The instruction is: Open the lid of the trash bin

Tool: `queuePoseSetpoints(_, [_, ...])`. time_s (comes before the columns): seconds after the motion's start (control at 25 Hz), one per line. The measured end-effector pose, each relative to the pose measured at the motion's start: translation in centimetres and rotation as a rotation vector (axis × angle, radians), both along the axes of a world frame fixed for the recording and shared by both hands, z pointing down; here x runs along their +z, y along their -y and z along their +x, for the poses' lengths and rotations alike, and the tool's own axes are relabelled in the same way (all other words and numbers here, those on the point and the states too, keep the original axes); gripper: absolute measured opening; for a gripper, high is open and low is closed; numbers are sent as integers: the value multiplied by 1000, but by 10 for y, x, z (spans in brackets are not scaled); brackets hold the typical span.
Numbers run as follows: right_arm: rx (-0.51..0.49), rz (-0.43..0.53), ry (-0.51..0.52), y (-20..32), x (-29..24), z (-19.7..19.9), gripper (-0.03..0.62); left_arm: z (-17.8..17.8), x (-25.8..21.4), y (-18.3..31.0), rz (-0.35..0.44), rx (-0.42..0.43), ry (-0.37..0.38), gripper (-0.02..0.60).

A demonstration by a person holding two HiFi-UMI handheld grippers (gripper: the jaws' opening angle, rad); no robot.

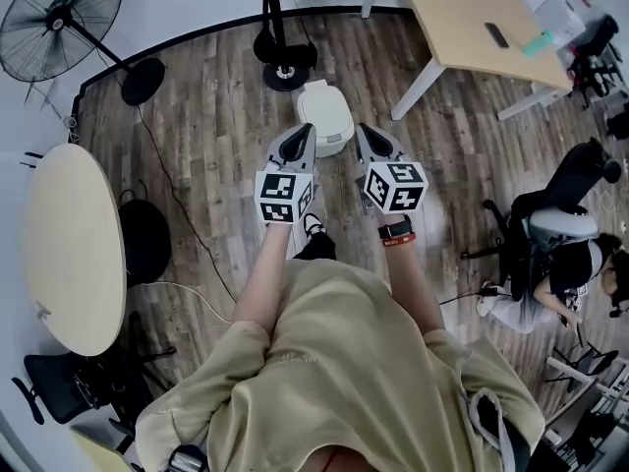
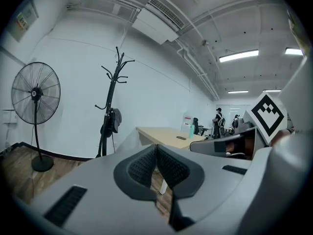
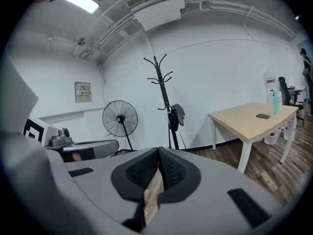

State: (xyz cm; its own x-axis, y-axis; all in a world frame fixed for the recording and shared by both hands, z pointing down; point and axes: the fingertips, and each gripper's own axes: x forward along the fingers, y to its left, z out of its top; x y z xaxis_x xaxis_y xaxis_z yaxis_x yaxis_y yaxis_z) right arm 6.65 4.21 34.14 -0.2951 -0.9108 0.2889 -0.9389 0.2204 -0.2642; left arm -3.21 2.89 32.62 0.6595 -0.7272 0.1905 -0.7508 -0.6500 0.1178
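A white trash bin (image 1: 325, 116) with its lid down stands on the wood floor, just beyond both grippers in the head view. My left gripper (image 1: 307, 132) hovers at the bin's left side and is shut, with nothing between its pads. My right gripper (image 1: 362, 132) hovers at the bin's right side, also shut and empty. In the left gripper view the jaws (image 2: 156, 148) meet at their tips and point level across the room. The right gripper view shows its jaws (image 3: 159, 152) pressed together the same way. The bin is hidden in both gripper views.
A coat stand (image 1: 279, 28) rises just behind the bin. A pedestal fan (image 1: 69, 28) stands at the far left, a wooden table (image 1: 472, 13) at the far right, a round table (image 1: 71, 249) at my left. A seated person (image 1: 565, 264) is at the right.
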Motion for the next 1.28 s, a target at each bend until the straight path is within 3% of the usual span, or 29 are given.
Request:
queuePoseSetpoints(0.6, [-101,-113,4,114,51,-24,17,-16,46,107,-90,-68,11,25])
queuePoseSetpoints(0.96, [-118,-195,37,143,101,-20,17,5,86,137,-135,-39,35,23])
queuePoseSetpoints(1.28, [-188,-315,50,167,168,1,17,23,136,170,-190,-73,35,25])
